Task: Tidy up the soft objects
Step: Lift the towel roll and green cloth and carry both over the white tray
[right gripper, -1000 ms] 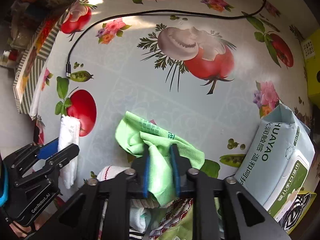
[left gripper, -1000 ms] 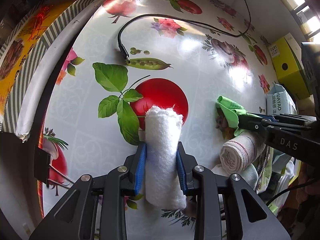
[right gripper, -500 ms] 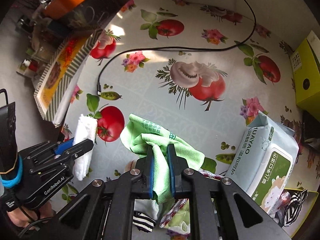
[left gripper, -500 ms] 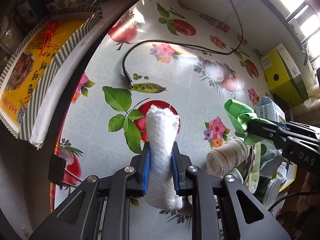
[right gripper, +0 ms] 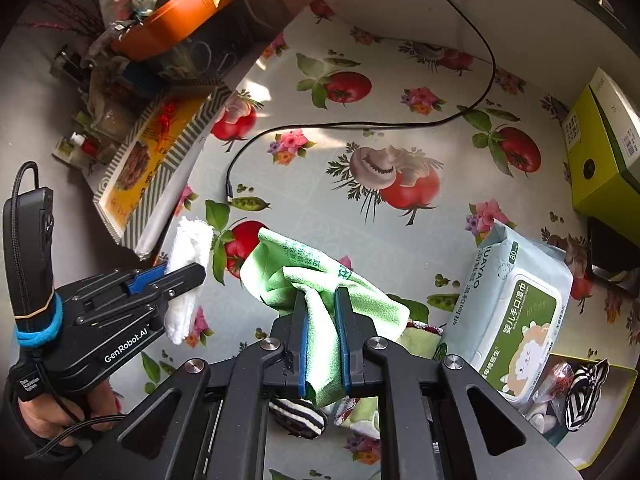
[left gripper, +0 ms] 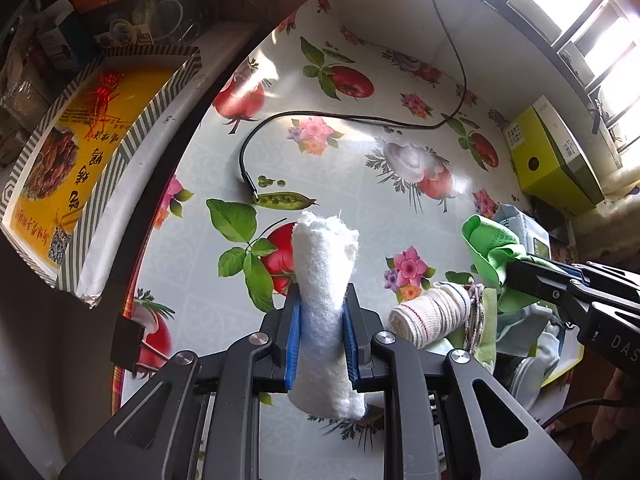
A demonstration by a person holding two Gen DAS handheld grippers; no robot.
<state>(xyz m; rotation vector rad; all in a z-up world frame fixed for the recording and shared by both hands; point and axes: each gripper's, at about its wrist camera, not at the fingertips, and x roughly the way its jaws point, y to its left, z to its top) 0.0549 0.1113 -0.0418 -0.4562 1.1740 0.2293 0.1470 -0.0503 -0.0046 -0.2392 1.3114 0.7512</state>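
Tongs in both hands, each gripping cloth above the counter. Left tongs just closed further, now clamped on a rolled white towel. At three o'clock, right tongs pinched shut on a crumpled green cloth. Below, a pile of soft items, striped roll included. Farther off, wipes pack, black cable, yellow-green box. Step apparently: lifting both pieces clear. Next, probably: a chosen spot, lowering, release.

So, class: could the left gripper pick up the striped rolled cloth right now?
Probably not. The left gripper is shut on the white towel roll, so its jaws are full. The striped rolled cloth lies uncovered beside it, otherwise easy to approach.
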